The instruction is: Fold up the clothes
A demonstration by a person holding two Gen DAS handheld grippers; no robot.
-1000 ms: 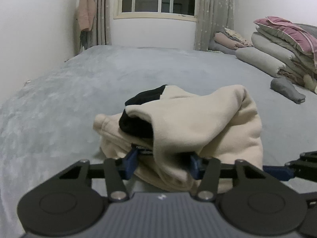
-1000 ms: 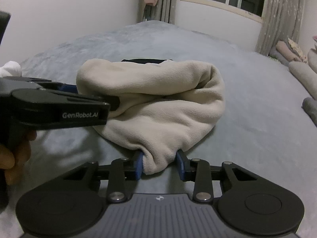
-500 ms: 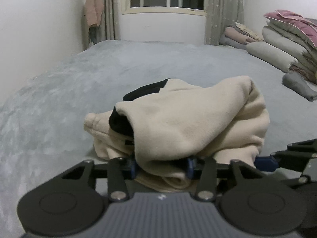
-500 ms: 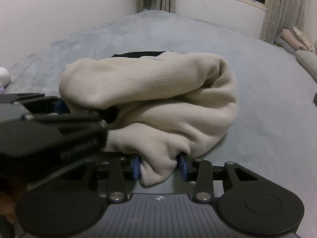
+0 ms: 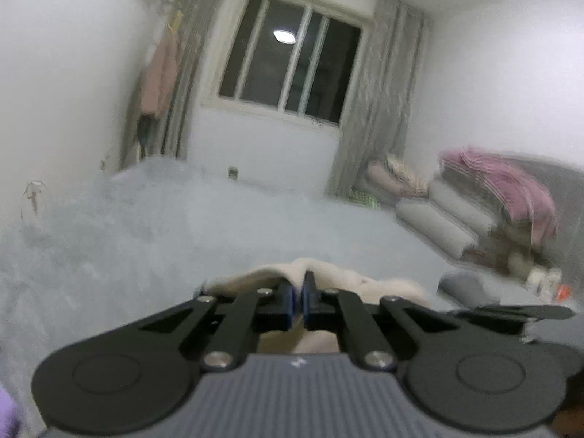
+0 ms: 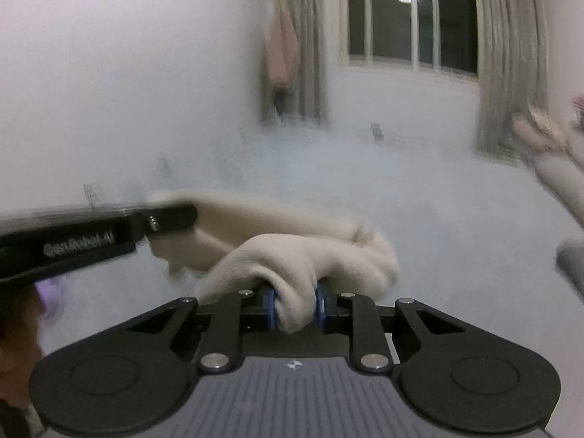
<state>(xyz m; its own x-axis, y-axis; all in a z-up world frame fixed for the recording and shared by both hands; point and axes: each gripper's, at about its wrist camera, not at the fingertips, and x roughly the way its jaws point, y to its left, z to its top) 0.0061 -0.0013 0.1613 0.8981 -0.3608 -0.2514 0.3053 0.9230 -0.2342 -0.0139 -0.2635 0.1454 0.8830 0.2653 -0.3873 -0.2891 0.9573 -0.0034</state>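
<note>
Both of your grippers have cloth in them. Your right gripper (image 6: pixel 294 308) has its jaws part closed on a thick fold of the cream fleece garment (image 6: pixel 292 255), which bulges out between the blue pads (image 6: pixel 270 308). Your left gripper (image 5: pixel 298 304) has its jaws nearly together with only a thin slit between the pads; the same cream fleece garment (image 5: pixel 339 277) lies right at and behind the tips, but motion blur hides whether an edge is actually pinched there, so you cannot tell. From the right wrist camera, your left gripper (image 6: pixel 171 219) comes in from the left edge with its tip against the far corner of the fleece, and the cloth stretches between the two grippers, lifted above the bed (image 6: pixel 456 219). Grey bedspread runs away behind it. Further off on the right, stacked folded bedding (image 5: pixel 485 211) with a pink blanket on top. Farthest: dark window (image 5: pixel 288 69) with grey curtains (image 5: pixel 379 109), pink cloth (image 5: pixel 157 80) hanging by the left wall. Both views are blurred.
</note>
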